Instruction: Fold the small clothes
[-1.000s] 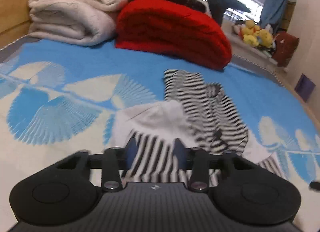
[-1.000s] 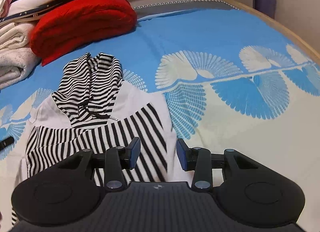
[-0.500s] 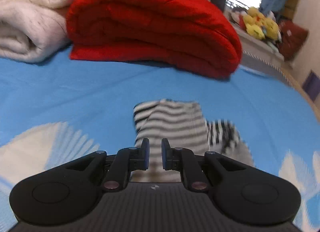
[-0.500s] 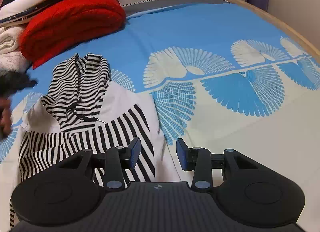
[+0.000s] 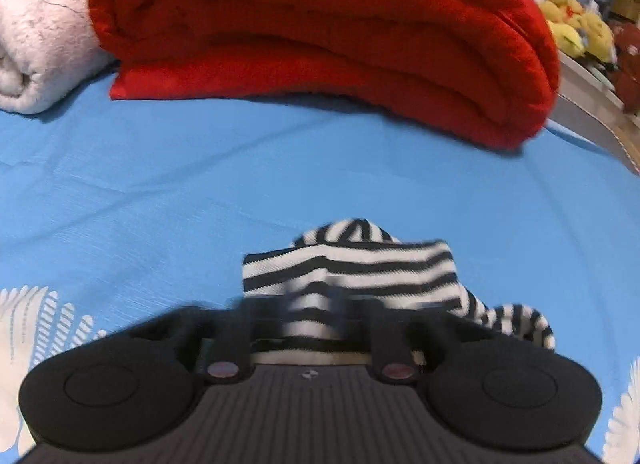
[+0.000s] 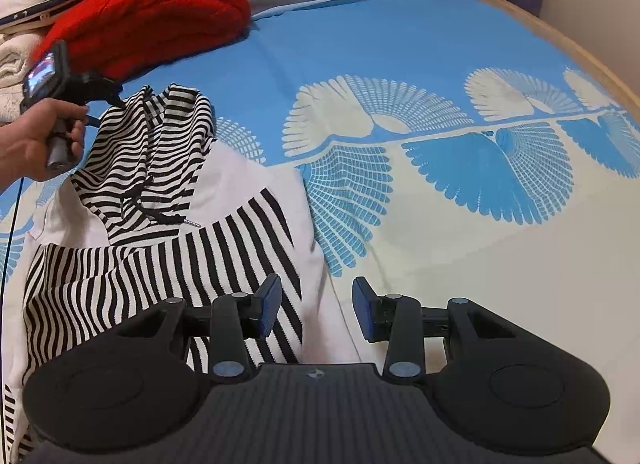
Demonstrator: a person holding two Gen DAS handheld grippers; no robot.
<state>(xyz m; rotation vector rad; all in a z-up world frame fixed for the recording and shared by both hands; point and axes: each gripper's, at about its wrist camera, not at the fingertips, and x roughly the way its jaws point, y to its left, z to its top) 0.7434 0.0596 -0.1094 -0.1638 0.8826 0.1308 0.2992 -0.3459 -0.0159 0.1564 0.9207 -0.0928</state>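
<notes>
A small hoodie (image 6: 180, 256) with black and white stripes and white shoulders lies flat on the blue patterned bedsheet (image 6: 400, 64). Its striped hood (image 6: 160, 136) points toward the folded blankets. A hand holds my left gripper (image 6: 120, 102) at the hood's top edge. In the left wrist view the left gripper (image 5: 312, 304) is blurred and shut on the hood (image 5: 352, 264), whose fabric bunches up over the fingers. My right gripper (image 6: 316, 304) stands open just above the hoodie's lower right edge, with nothing pinched between its blue pads.
A folded red blanket (image 5: 320, 24) lies just beyond the hood, and a cream blanket (image 5: 36, 44) sits to its left. Yellow plush toys (image 5: 580, 24) rest on a ledge at the back right. The bed's wooden rim (image 6: 560, 36) curves along the right.
My left gripper has travelled from the hoodie's body up to the hood's top and shut on it, lifting the fabric. The right gripper has stayed put, still open.
</notes>
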